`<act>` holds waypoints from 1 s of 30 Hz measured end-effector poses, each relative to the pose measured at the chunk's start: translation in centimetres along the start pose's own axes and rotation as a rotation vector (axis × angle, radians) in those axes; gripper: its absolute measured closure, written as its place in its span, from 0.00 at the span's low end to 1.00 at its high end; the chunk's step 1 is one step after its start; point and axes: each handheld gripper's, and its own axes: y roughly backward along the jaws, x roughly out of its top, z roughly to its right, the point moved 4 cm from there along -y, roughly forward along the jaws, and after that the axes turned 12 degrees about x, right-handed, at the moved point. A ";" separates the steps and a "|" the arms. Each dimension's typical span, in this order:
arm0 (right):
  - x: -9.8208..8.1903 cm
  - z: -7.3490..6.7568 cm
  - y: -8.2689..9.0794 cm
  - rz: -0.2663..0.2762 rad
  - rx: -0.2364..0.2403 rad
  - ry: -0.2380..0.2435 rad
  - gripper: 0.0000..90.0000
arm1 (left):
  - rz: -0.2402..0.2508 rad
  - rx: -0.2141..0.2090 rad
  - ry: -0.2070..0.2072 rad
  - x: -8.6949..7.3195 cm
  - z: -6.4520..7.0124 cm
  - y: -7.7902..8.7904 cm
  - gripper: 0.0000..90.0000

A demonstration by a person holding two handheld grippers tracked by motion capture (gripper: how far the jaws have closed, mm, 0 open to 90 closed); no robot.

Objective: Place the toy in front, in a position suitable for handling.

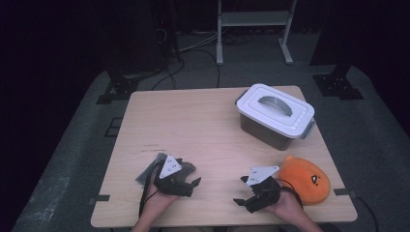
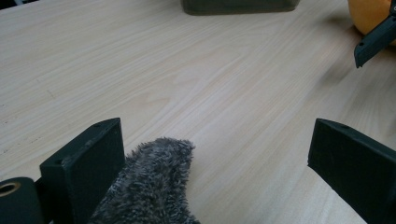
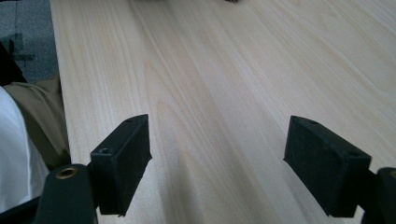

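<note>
We see left gripper (image 1: 193, 182) low over desk (image 1: 203, 125), jaws spread, grey fuzzy cloth (image 2: 149, 186) lying just beside one jaw, not pinched. Right gripper (image 1: 240, 191) near orange plush toy (image 1: 305, 180), jaws spread over bare wood. Lidded box (image 1: 275, 116) well apart.

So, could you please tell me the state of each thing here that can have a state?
storage box: lid on, handle lying flat.
orange plush toy: lying on the table, beside the right hand.
grey fuzzy cloth: lying flat on the table, beside one jaw, not gripped.
left gripper: open.
right gripper: open, nothing between the jaws.
</note>
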 end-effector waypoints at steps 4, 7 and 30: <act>0.0 0.0 0.1 -0.002 0.000 0.004 0.24 | 0.004 0.001 0.002 0.0 0.0 0.0 0.03; 0.0 -0.2 0.3 0.004 0.004 0.000 0.24 | 0.013 0.000 0.002 0.1 0.1 0.1 0.03; 1.5 -0.4 3.8 0.066 0.000 0.016 0.24 | 0.012 0.005 -0.008 0.0 0.3 0.3 0.03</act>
